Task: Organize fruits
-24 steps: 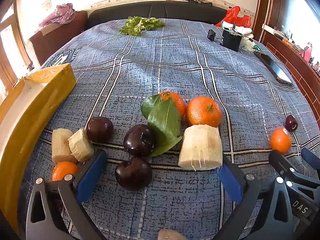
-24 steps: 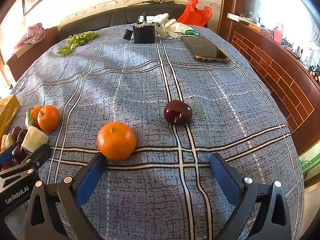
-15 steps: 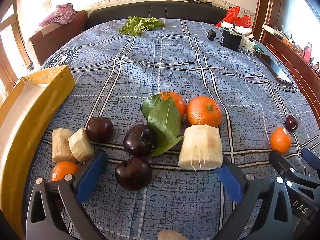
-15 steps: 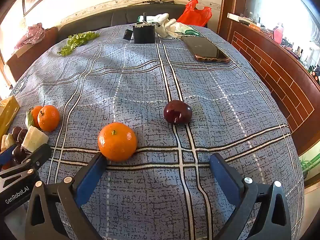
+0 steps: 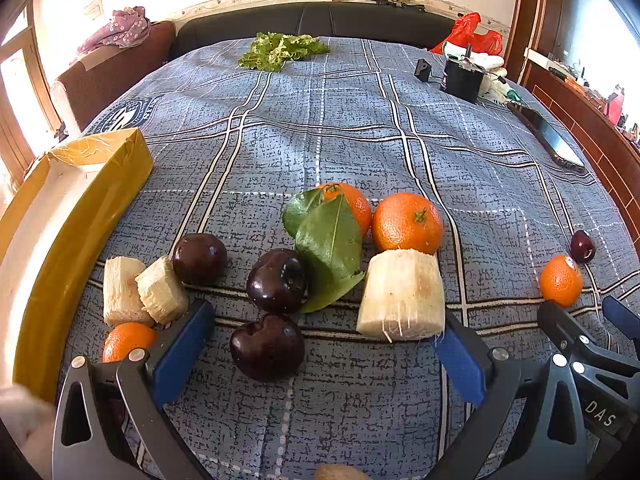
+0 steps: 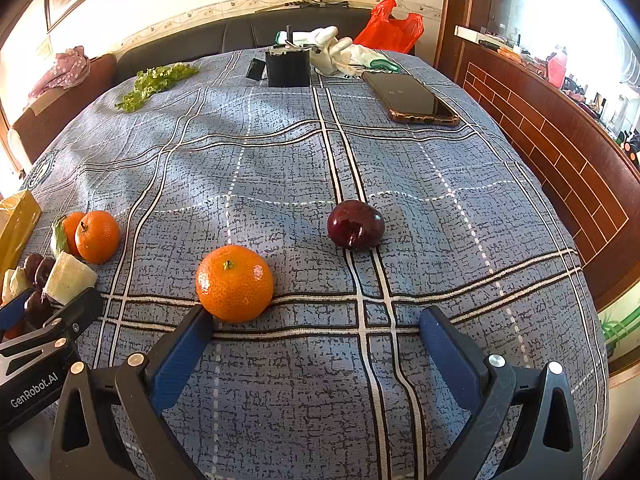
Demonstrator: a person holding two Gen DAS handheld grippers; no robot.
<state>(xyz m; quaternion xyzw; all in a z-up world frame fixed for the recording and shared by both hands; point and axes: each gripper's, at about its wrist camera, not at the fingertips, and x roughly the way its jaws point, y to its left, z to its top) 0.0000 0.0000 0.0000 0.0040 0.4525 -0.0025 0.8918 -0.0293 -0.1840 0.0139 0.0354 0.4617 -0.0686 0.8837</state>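
Note:
In the left wrist view my left gripper (image 5: pixel 320 344) is open and empty, low over the blue plaid cloth (image 5: pixel 340 136). A dark plum (image 5: pixel 267 346) lies between its fingers, another plum (image 5: pixel 277 280) and a third (image 5: pixel 199 258) just beyond. A sugarcane chunk (image 5: pixel 402 294) sits by the right finger, two smaller chunks (image 5: pixel 140 290) and a small tangerine (image 5: pixel 128 340) by the left. Two tangerines (image 5: pixel 407 223) with leaves (image 5: pixel 328 240) lie behind. In the right wrist view my right gripper (image 6: pixel 316 336) is open and empty; a tangerine (image 6: pixel 234 282) lies by its left finger, a plum (image 6: pixel 355 225) farther ahead.
A yellow box (image 5: pixel 60 216) stands at the left edge. Lettuce (image 5: pixel 280 50) lies at the far side. A phone (image 6: pixel 410 98), a black box (image 6: pixel 288 68), gloves and a red bag (image 6: pixel 390 26) are at the far right. A wooden ledge (image 6: pixel 560 152) runs along the right.

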